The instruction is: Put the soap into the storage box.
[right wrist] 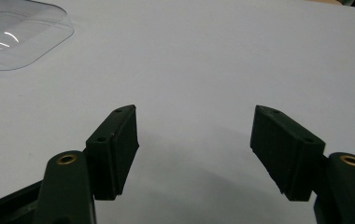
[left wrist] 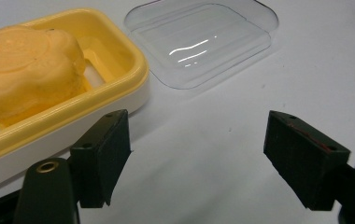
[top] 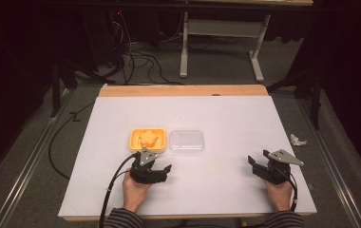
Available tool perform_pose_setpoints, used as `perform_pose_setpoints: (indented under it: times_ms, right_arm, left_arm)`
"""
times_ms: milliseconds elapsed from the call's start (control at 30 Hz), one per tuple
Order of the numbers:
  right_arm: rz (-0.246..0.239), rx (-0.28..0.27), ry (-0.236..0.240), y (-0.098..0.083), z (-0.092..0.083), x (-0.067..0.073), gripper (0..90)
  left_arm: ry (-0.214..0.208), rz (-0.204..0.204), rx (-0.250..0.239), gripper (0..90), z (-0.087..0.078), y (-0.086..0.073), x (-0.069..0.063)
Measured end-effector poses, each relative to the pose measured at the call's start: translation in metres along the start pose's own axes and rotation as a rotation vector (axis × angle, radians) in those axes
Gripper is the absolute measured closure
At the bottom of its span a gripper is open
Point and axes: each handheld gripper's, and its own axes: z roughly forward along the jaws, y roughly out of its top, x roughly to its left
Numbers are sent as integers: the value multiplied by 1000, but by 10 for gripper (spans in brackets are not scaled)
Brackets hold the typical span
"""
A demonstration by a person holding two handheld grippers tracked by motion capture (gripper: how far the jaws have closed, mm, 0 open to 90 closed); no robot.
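A yellow soap dish (top: 133,138) holds an orange flower-shaped soap (top: 148,137) near the middle of the white table. Its clear plastic lid (top: 186,141) lies flat just right of it. My left gripper (top: 163,164) stands open right in front of the dish, nothing between its jaws. In the left gripper view the left gripper (left wrist: 196,149) has the dish (left wrist: 119,88) and soap (left wrist: 26,70) beside its left jaw, and the lid (left wrist: 199,42) ahead. My right gripper (top: 258,159) rests open near the table's right edge. Bare table lies between the jaws of the right gripper (right wrist: 194,144), the lid (right wrist: 17,37) far off.
The white table top (top: 226,114) has a wooden far edge (top: 183,90). A crumpled scrap (top: 298,139) lies on the floor to the right. Cables (top: 140,59) and a desk frame (top: 221,28) stand beyond the table.
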Motion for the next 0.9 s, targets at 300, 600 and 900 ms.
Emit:
perform_pose_setpoints:
  times_ms: [300,600,900]
  right_arm:
    - [1,-2,0,0,0,0,327]
    - [-5,-4,0,0,0,0,327]
    - [-8,-4,0,0,0,0,326]
  left_arm:
    - [1,14,-3,231,5,-2,-3]
    - [4,37,6,228,11,-5,-8]
    - [17,14,-40,228,7,-7,-6]
